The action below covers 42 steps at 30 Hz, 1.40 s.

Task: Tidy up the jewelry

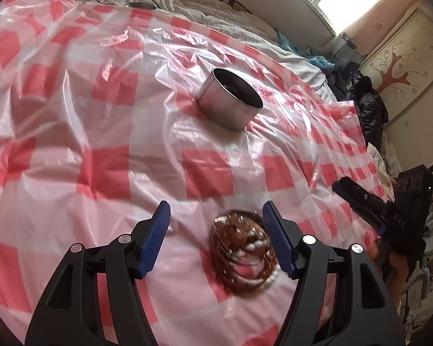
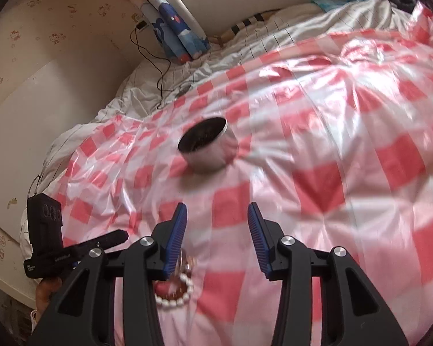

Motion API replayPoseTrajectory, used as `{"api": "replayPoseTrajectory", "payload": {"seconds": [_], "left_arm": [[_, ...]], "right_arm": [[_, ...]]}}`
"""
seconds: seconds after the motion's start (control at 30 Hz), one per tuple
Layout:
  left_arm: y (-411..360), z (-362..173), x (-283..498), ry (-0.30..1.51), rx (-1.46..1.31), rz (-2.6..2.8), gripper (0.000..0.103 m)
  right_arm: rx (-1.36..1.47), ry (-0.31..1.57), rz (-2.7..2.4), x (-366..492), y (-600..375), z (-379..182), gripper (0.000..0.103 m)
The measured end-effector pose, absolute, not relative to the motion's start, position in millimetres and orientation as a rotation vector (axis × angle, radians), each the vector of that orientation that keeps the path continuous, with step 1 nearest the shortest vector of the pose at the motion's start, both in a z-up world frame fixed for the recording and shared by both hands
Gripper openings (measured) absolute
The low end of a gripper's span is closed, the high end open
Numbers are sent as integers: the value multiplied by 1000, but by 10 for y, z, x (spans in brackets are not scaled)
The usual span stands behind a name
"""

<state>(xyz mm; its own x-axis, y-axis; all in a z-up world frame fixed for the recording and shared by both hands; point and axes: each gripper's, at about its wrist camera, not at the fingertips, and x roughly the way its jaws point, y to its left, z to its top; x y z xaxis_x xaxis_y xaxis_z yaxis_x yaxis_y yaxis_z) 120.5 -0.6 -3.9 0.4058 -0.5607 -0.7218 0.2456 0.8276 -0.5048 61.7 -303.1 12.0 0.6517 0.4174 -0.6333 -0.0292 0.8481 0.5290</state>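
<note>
A tangled pile of jewelry, brown bead strands and a white pearl bracelet, lies on the red-and-white checked plastic sheet. My left gripper is open around it, and the pile sits close to the right-hand blue pad. In the right wrist view the same jewelry shows partly behind the left pad of my right gripper, which is open with only sheet between its fingers. A round metal tin stands open-topped farther out on the sheet.
The sheet covers a soft, rumpled bed with white bedding beyond. A black cable trails over the bedding, and dark clothes are heaped at the bed's right edge. Each wrist view catches the other hand-held gripper at its side edge.
</note>
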Motion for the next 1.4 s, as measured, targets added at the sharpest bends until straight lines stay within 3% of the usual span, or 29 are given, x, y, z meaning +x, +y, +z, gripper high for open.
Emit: {"api": "replayPoseTrajectory", "payload": {"seconds": [0.1,0.3,0.67,0.73,0.8,0.87,1.1,1.4], "left_arm": [[-52,-66,1105,1037,-327,-529,63],[-99,-157,1134,1058,-269,-484,63],[-368,-203,1124,1059,-93,-492,62],[-366,-207,1121,1060,-88,-495,47],[-337,-228,1141,1078,-96,-495,15],[-308,-224,1141,1080,-112,-512,4],[-87,-24,1119,1019,-249,-585,4],[332,297,1143,829,-474,-602,4]], "right_arm": [[602,882,296,399,-3021,-62,43],[470,890,271,427,-2711,-83,45],[488,914,288,525,-2682,-172,46],[481,916,290,544,-2665,-174,47],[478,919,294,553,-2643,-176,47],[473,920,302,559,-2621,-175,47],[404,886,342,556,-2477,-95,47],[90,879,378,645,-1919,-129,47]]}}
